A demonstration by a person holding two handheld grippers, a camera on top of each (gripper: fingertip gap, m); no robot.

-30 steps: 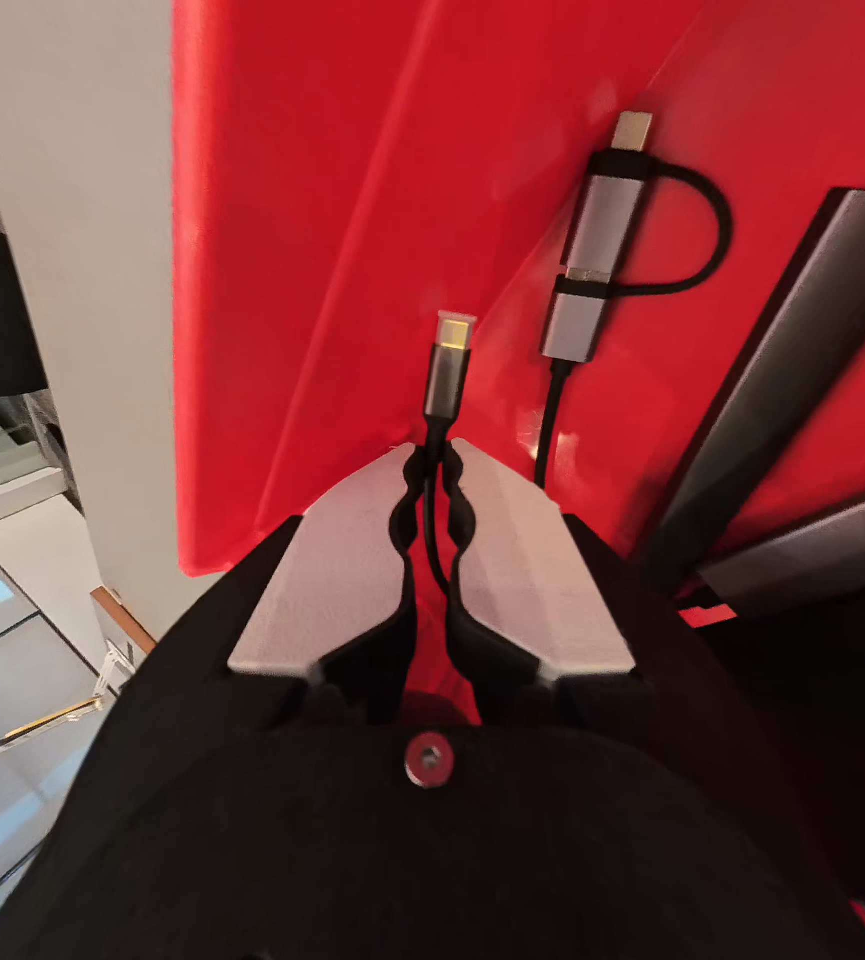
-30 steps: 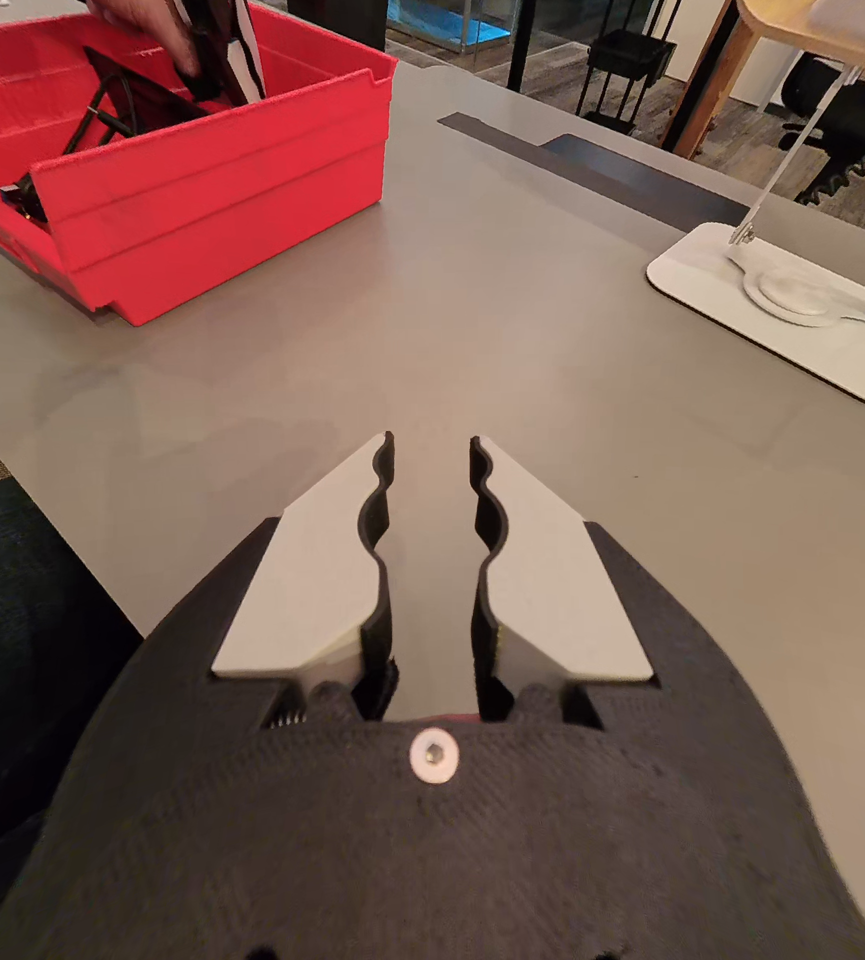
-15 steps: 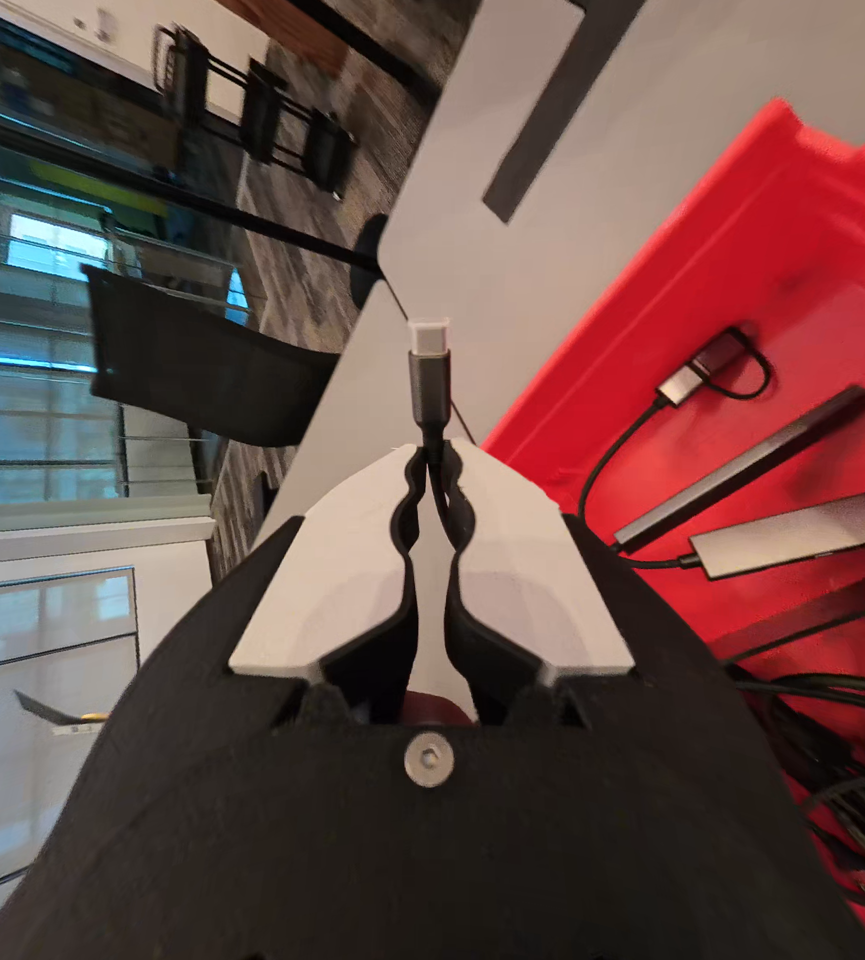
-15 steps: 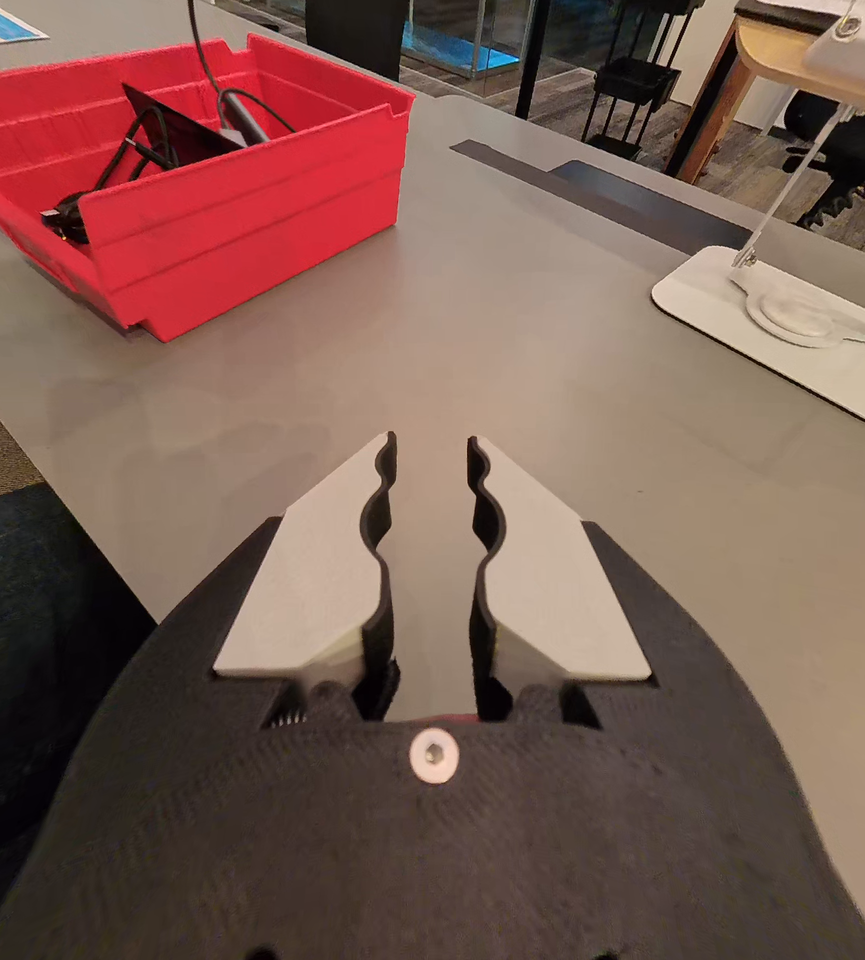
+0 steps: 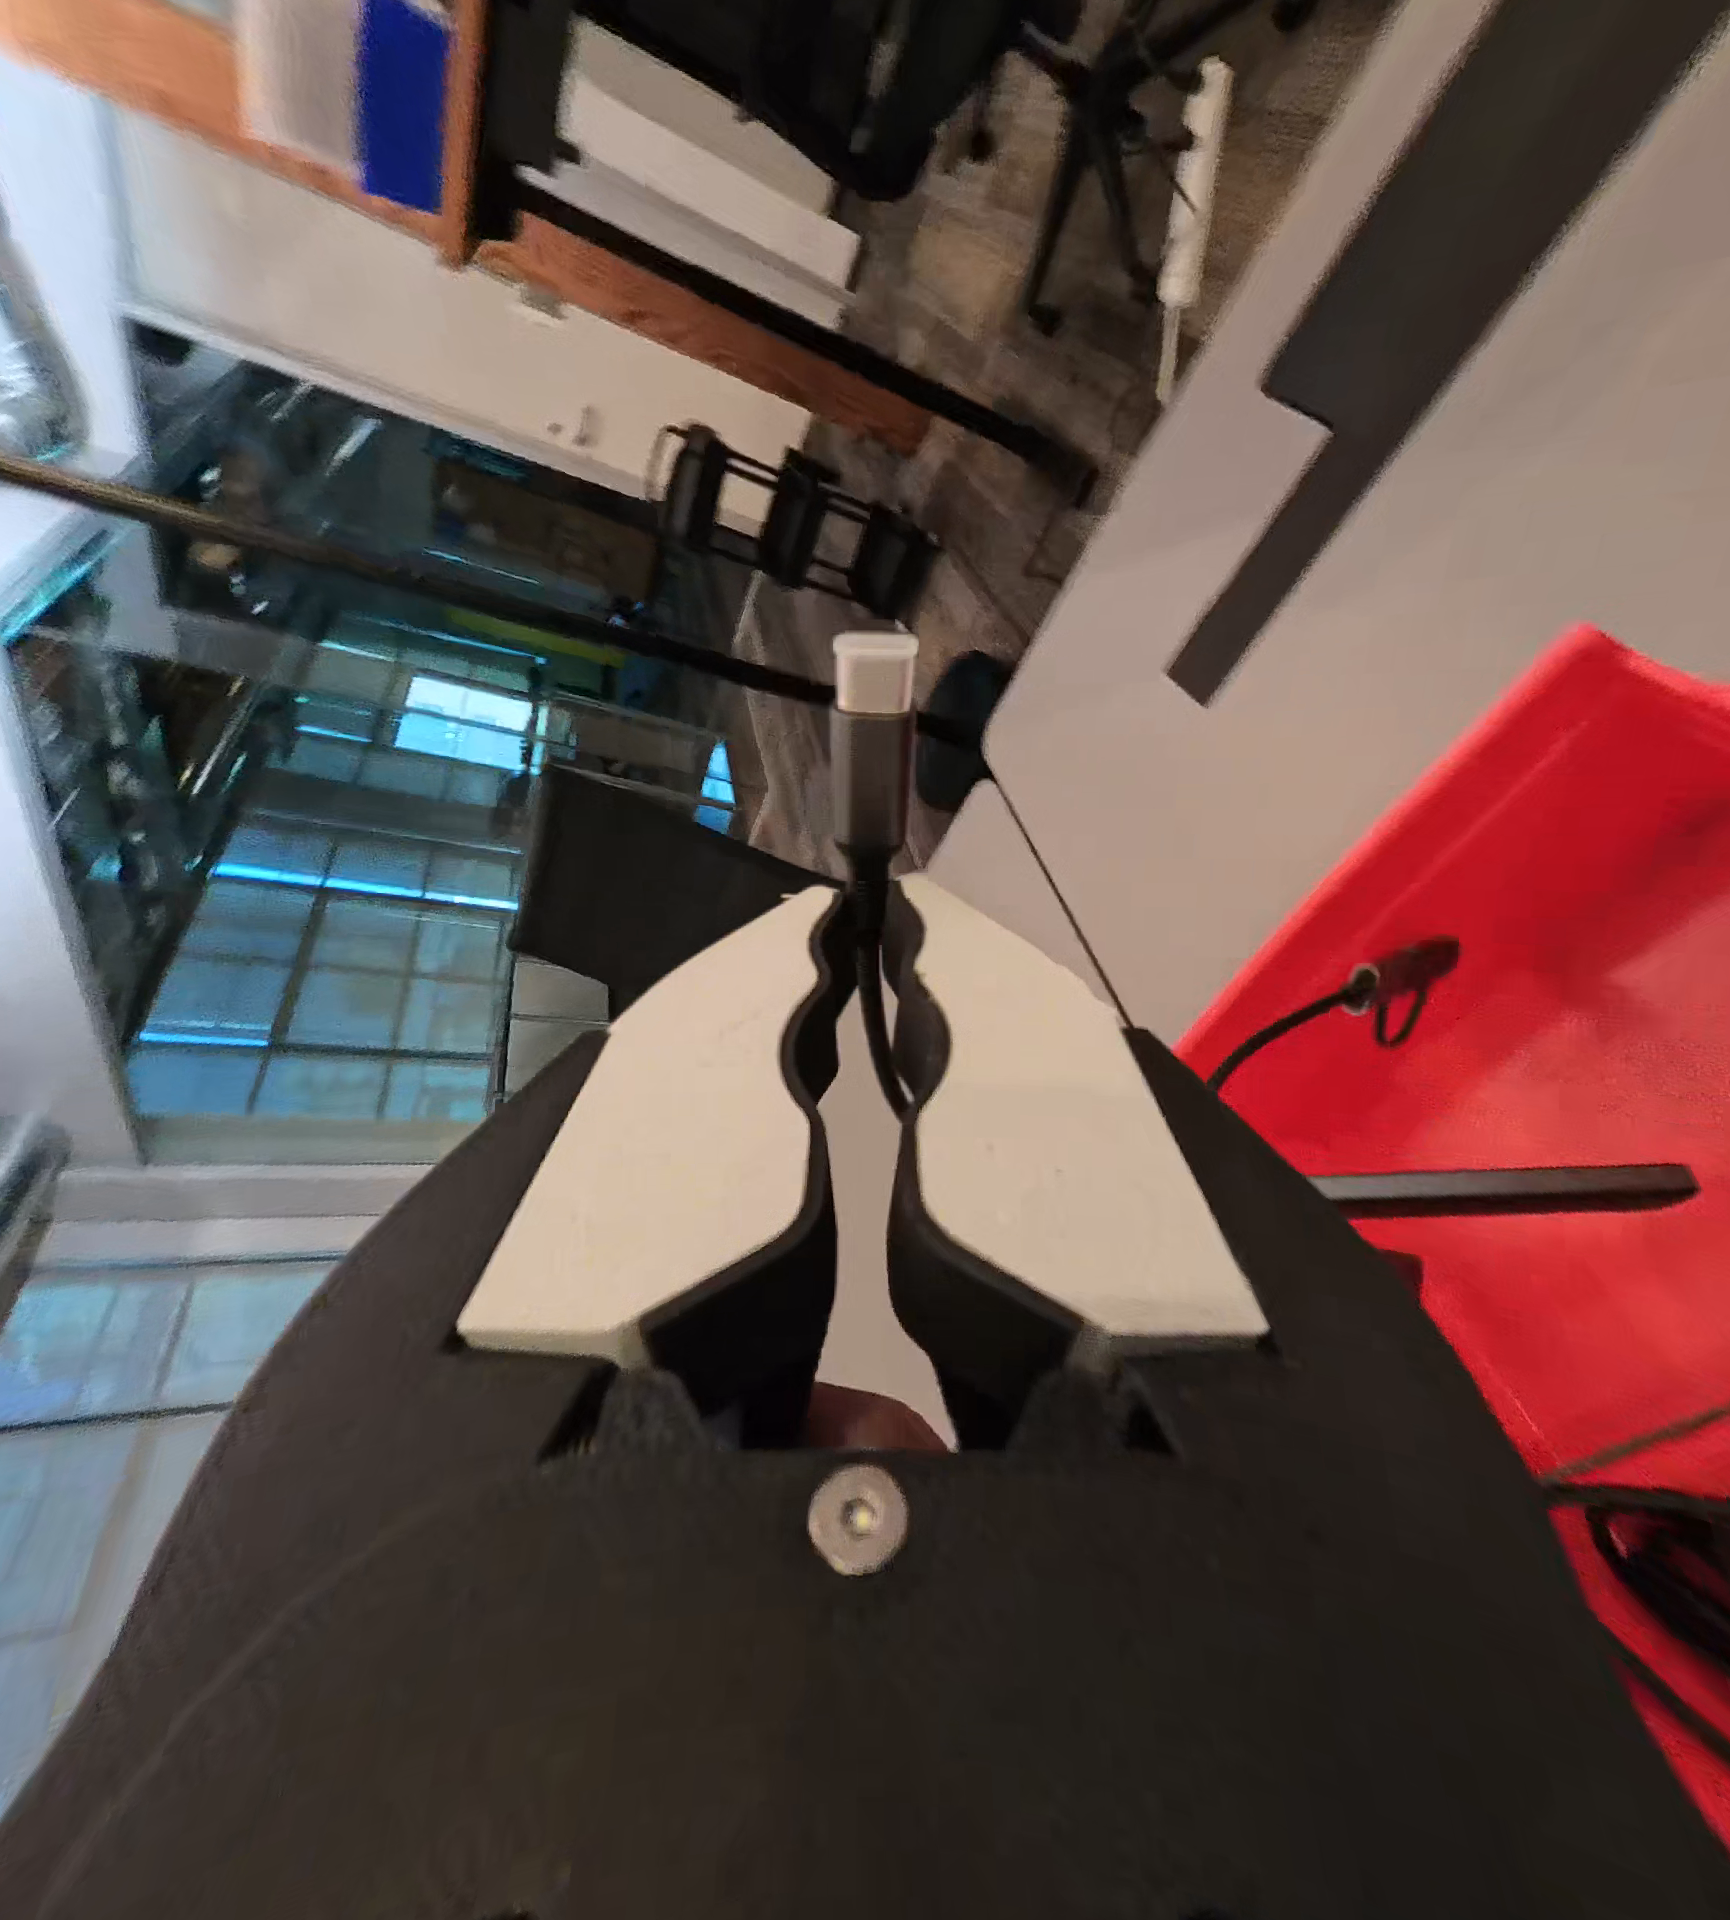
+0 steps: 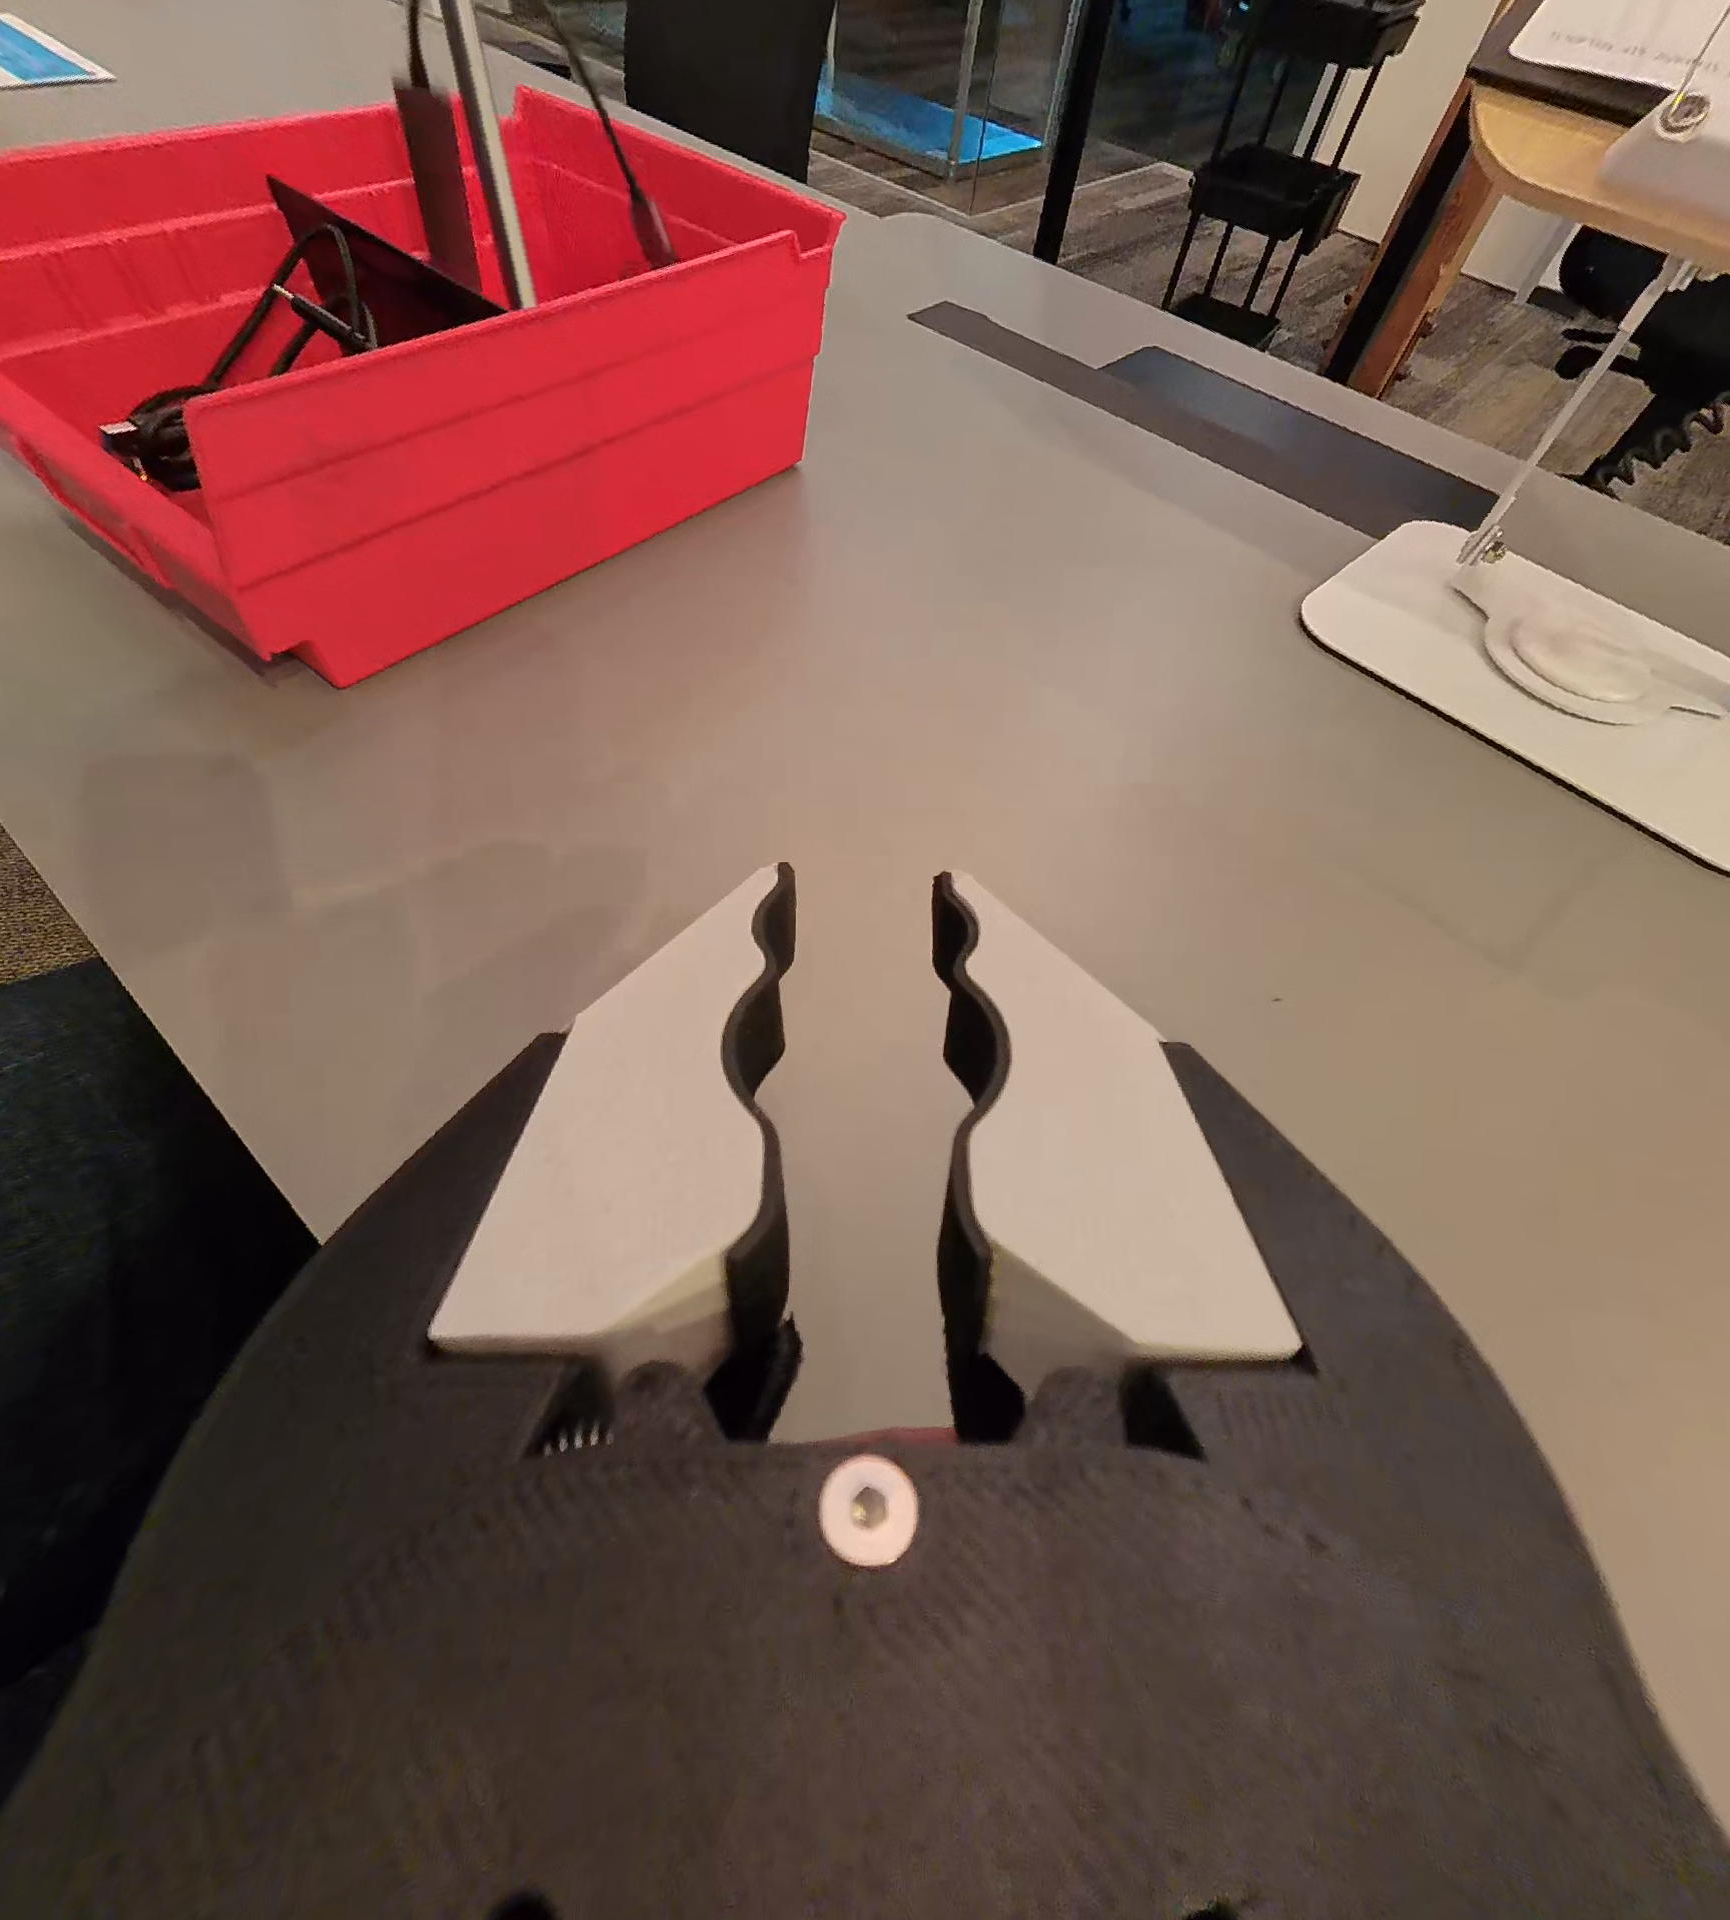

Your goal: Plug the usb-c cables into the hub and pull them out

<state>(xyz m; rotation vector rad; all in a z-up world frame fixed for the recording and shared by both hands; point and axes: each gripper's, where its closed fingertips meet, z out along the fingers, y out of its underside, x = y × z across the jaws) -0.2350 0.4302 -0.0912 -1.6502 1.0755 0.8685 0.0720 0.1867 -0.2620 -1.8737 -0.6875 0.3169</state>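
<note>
My left gripper point(image 5: 866, 899) is shut on a black usb-c cable just behind its grey plug point(image 5: 873, 748), which points forward past the fingertips, high above the red bin point(image 5: 1588, 1039). A slim grey hub point(image 5: 1505, 1187) and a cable with a small adapter point(image 5: 1401, 971) hang over the bin. In the right wrist view the bin point(image 6: 487, 457) stands at the far left of the grey table point(image 6: 944, 675), and dark hub bars point(image 6: 461, 187) and a cable point(image 6: 632, 177) dangle into it from above. My right gripper point(image 6: 863, 899) is open and empty low over the table's near part.
More black cables point(image 6: 217, 405) lie in the bin's near end. A white stand base point(image 6: 1567, 707) with a clear arm sits at the table's right. A dark strip point(image 6: 1204, 416) runs across the far table. Chairs and a wooden table stand beyond. One gripper's finger ends stand about 45 centimetres off the other's.
My left gripper has lifted the cable up out of the bin, and the hubs tied to it have risen with it. The right gripper has moved slightly closer to the bin.
</note>
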